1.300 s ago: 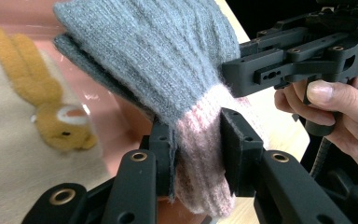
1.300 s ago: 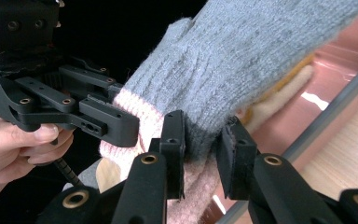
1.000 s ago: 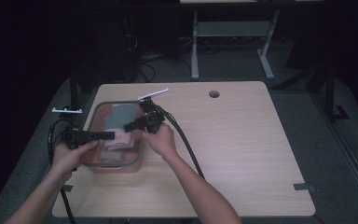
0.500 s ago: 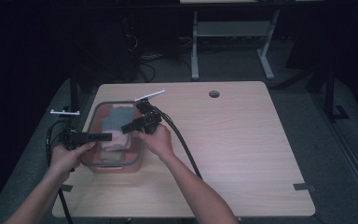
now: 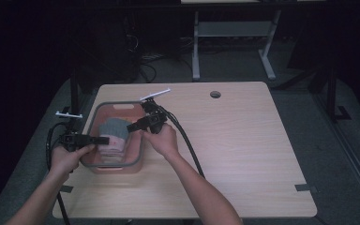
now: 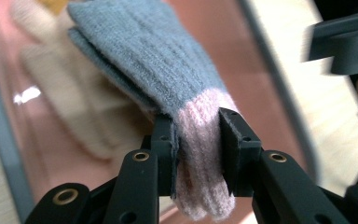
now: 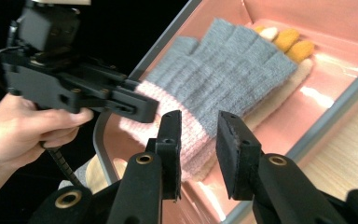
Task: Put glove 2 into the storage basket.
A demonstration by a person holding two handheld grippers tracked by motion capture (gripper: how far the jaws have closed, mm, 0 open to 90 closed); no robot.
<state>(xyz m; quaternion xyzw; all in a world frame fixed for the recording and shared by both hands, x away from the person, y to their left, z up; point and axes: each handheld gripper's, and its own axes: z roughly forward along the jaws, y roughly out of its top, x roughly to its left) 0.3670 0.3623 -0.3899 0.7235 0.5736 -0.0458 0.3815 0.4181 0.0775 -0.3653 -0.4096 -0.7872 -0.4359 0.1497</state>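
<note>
A grey knit glove (image 5: 110,129) with a pink cuff lies over a pink basket (image 5: 93,124) with a grey rim at the table's left. My left gripper (image 5: 104,139) (image 6: 196,140) is shut on the pink cuff of the glove (image 6: 168,60), reaching in from the basket's left side. My right gripper (image 5: 130,126) (image 7: 198,135) hovers over the basket's right rim, open, its pads just above the cuff of the glove (image 7: 233,70) and not pressing it. The left gripper (image 7: 140,109) faces it across the cuff.
A beige glove with orange fingertips (image 7: 289,39) lies in the basket under the grey one. The wooden table (image 5: 243,154) has a cable hole (image 5: 215,94) near its far edge. Black cables trail from both grippers. Dark floor and desk legs lie beyond.
My left gripper has sunk a little toward the basket with the cuff in it. The right gripper has kept its place.
</note>
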